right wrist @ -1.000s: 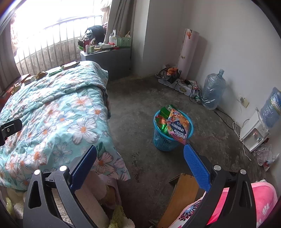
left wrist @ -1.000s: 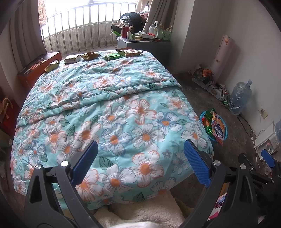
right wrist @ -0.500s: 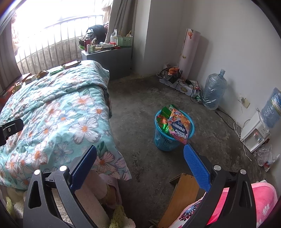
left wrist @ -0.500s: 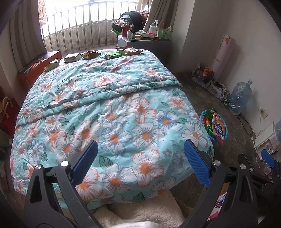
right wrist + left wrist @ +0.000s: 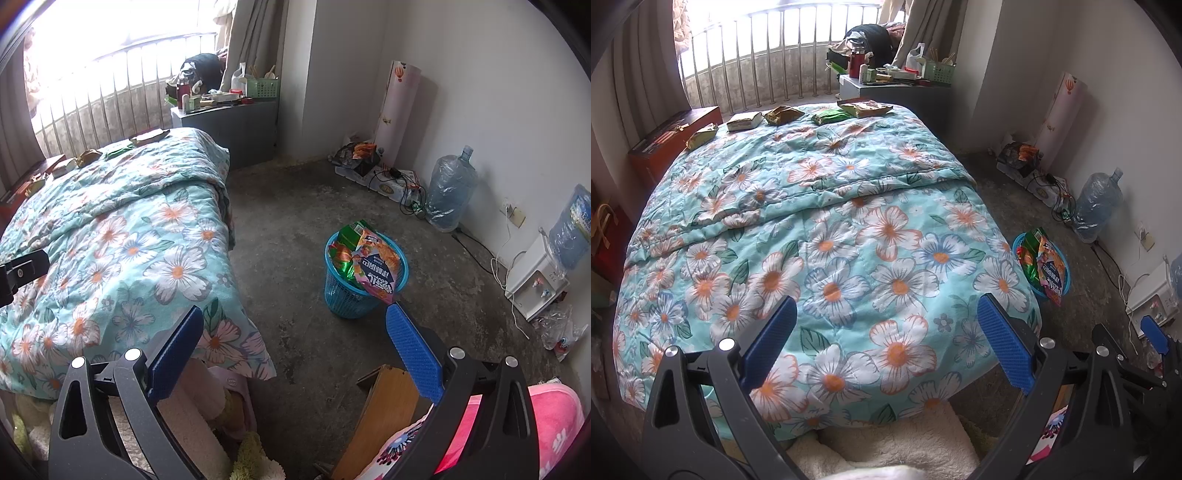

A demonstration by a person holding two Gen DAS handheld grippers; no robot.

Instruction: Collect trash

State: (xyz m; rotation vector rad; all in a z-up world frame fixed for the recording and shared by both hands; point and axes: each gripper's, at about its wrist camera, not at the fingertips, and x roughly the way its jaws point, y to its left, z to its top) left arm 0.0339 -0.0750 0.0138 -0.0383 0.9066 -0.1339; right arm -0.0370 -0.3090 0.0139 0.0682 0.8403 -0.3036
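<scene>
Hovering at bed foot: left gripper (image 5: 886, 343) and right gripper (image 5: 295, 343) both spread, empty. Blue basket (image 5: 345, 299) on floor already overfull; five wrappers (image 5: 781, 115) left along bed's (image 5: 849, 221) far edge.

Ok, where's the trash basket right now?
The blue basket stands on the floor right of the bed, centre of the right wrist view, already stuffed with wrappers.
</scene>
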